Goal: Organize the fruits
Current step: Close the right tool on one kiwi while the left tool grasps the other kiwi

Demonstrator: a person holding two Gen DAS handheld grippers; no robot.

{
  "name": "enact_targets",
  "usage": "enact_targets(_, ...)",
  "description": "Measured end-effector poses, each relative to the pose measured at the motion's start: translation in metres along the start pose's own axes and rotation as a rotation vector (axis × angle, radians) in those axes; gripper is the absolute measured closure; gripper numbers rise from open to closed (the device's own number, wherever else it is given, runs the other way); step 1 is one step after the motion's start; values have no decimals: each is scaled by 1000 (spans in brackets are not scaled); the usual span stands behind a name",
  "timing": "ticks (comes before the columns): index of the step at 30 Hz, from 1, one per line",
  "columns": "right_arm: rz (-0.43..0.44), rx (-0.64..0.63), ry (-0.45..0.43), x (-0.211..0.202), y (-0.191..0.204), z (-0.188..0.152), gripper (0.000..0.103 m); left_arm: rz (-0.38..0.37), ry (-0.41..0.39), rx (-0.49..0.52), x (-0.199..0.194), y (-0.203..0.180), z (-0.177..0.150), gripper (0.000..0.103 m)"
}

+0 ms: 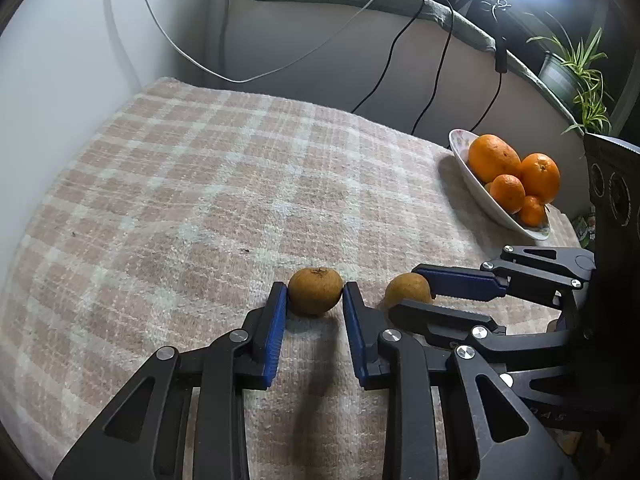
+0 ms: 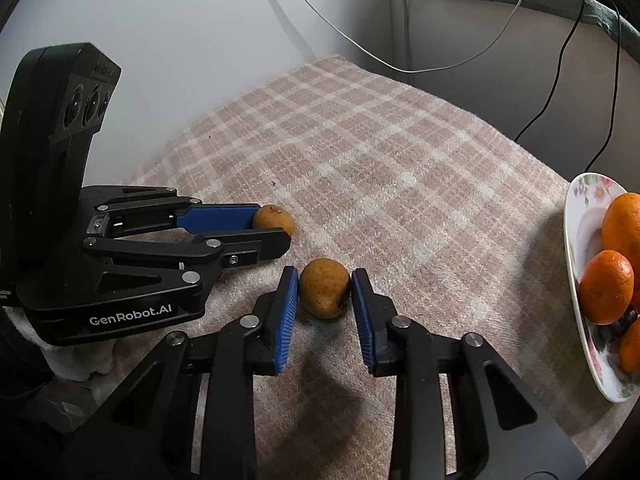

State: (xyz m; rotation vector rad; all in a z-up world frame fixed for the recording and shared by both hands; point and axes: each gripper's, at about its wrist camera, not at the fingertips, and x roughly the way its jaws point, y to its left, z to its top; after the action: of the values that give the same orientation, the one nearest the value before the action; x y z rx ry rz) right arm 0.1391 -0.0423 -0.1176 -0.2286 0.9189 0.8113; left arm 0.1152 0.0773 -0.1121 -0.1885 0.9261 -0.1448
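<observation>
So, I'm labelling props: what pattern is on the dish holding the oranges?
White with a pink floral print on the dish, clearest in the right wrist view.

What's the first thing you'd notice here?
Two small brown fruits on the checked cloth, each pinched by its own claw: the left claw holds the left brown fruit, the right claw the right brown fruit. To the right, bright oranges fill a flowered bowl.

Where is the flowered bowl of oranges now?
The flowered bowl stands on the checked cloth at the right edge, beyond the right tool.
</observation>
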Motion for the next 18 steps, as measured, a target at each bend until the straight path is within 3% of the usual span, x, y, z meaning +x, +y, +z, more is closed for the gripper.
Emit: enact_targets(18, -13, 14, -44, -18, -4, -4, 76, -10, -40, 4, -12, -8, 3, 77)
